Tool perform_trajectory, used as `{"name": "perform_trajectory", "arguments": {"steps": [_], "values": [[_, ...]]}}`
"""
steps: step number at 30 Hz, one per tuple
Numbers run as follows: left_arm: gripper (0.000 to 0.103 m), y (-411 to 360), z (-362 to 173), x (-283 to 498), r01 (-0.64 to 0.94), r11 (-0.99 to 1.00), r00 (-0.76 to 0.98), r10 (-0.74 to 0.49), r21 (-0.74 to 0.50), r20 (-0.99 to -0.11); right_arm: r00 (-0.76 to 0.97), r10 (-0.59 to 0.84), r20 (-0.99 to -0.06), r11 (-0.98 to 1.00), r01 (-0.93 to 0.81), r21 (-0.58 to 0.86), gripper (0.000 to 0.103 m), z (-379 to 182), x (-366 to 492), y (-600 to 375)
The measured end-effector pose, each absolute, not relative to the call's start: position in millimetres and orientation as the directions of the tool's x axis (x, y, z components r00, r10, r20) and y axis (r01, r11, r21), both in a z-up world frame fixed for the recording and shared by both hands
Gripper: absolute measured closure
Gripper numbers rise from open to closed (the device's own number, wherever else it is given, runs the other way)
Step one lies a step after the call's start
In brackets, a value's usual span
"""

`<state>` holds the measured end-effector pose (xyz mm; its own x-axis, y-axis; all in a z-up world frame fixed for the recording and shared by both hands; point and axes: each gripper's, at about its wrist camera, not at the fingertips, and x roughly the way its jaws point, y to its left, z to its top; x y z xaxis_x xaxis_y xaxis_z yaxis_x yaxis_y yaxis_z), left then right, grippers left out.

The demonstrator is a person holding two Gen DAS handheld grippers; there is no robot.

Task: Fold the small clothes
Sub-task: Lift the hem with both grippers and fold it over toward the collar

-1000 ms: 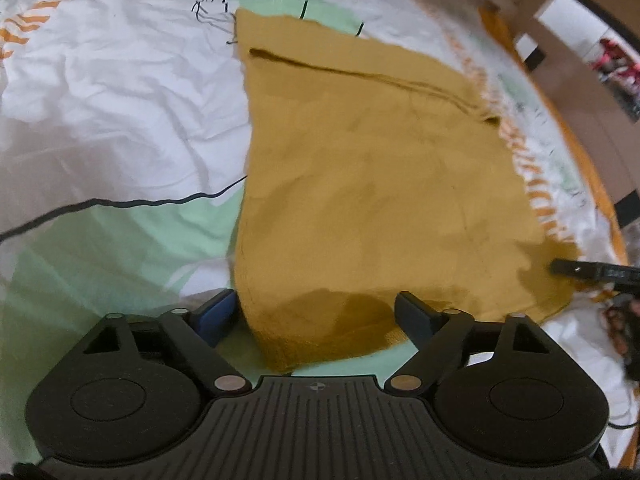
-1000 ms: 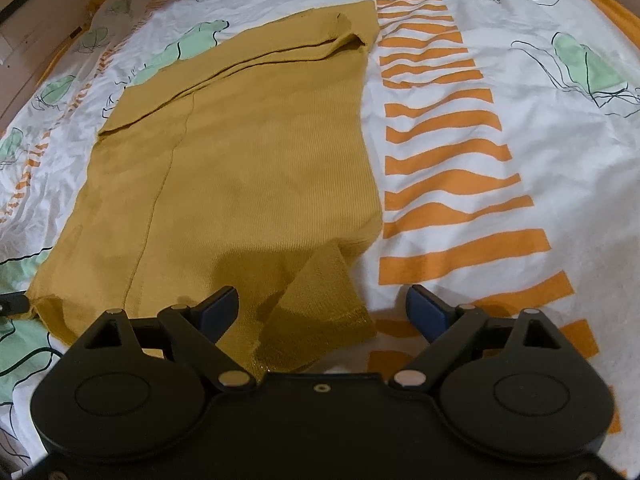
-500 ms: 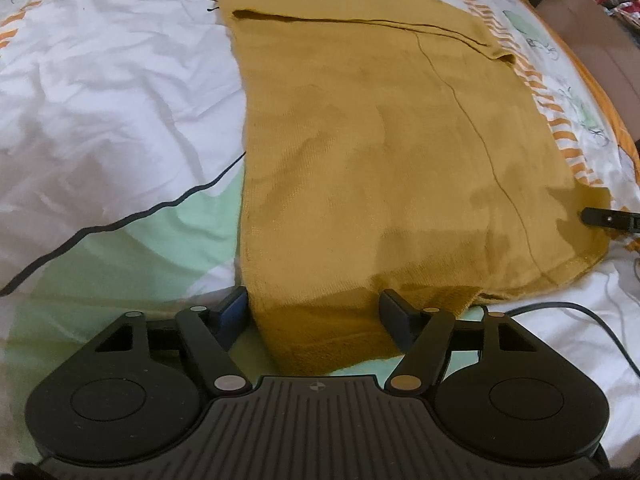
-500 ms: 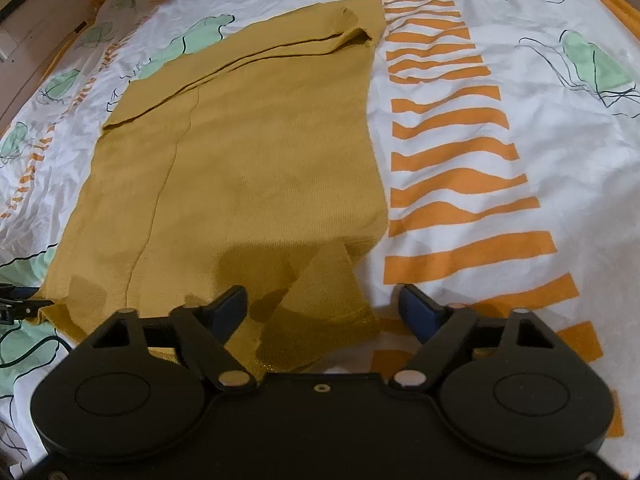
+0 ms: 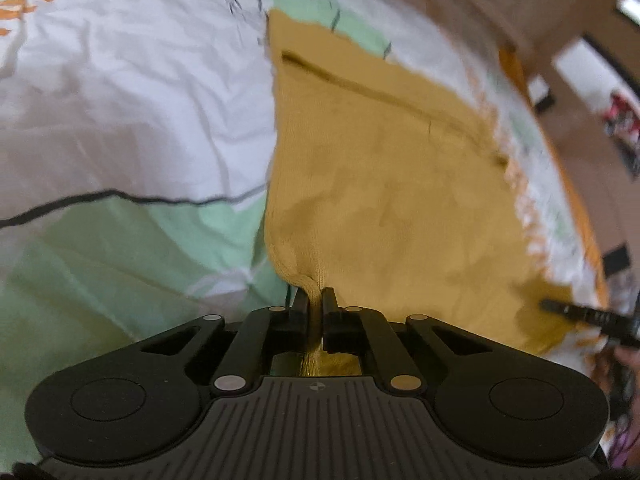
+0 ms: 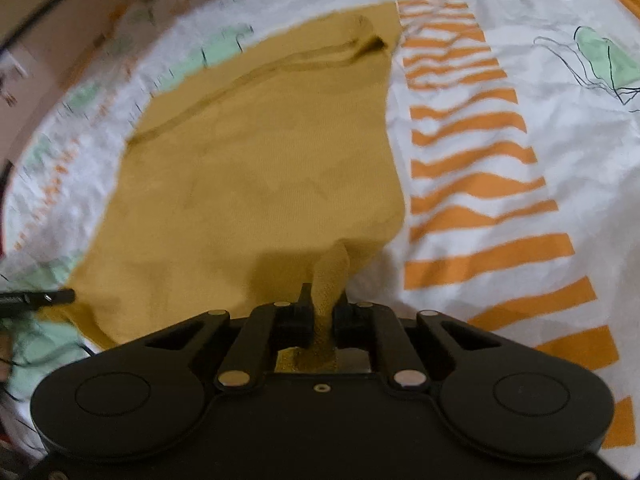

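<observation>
Left gripper [image 5: 315, 300] and right gripper [image 6: 322, 303], fingers pinching near corners of the mustard-yellow knit garment [image 5: 384, 208] on the patterned bedsheet [image 5: 120, 92]: lift both evenly, carrying the hem toward the far edge.

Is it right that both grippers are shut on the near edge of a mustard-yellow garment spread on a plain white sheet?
Not quite: the sheet is not plain but printed, with orange stripes and green shapes, as the right wrist view shows. The rest holds: the left gripper and right gripper are each shut on the near edge of the mustard-yellow garment.
</observation>
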<state>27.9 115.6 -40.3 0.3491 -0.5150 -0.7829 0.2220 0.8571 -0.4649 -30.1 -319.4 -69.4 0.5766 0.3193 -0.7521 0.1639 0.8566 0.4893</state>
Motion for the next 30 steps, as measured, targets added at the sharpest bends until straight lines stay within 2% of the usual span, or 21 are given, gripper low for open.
{"name": "perform_trajectory", "arguments": {"steps": [6,13,22,27,30], "values": [[0.098,116,-15,36,0.219,0.827,0.461,-0.555,-0.518,-0.693,0.708,0.348,-0.615,0.803,0.114,0.585,0.089,-43,-22,-335],[0.098,107,25,68,0.266,0.793,0.574,-0.587,-0.548,-0.571,0.793,0.337,-0.508,0.787,0.06,0.614,0.089,-17,13,-347],[0.098,87,49,136,0.286,0.784,0.662,-0.577,-0.55,-0.478,0.841,0.275,-0.466,0.773,0.095,0.628,0.089,-19,74,-368],[0.098,79,42,178,0.255,0.784,0.683,-0.561,-0.566,-0.469,0.849,0.252,-0.464,0.755,0.127,0.643,0.089,-28,114,-384],[0.098,74,27,205,0.224,0.795,0.68,-0.542,-0.563,-0.494,0.844,0.246,-0.476,0.744,0.151,0.651,0.089,-41,140,-390]]}}
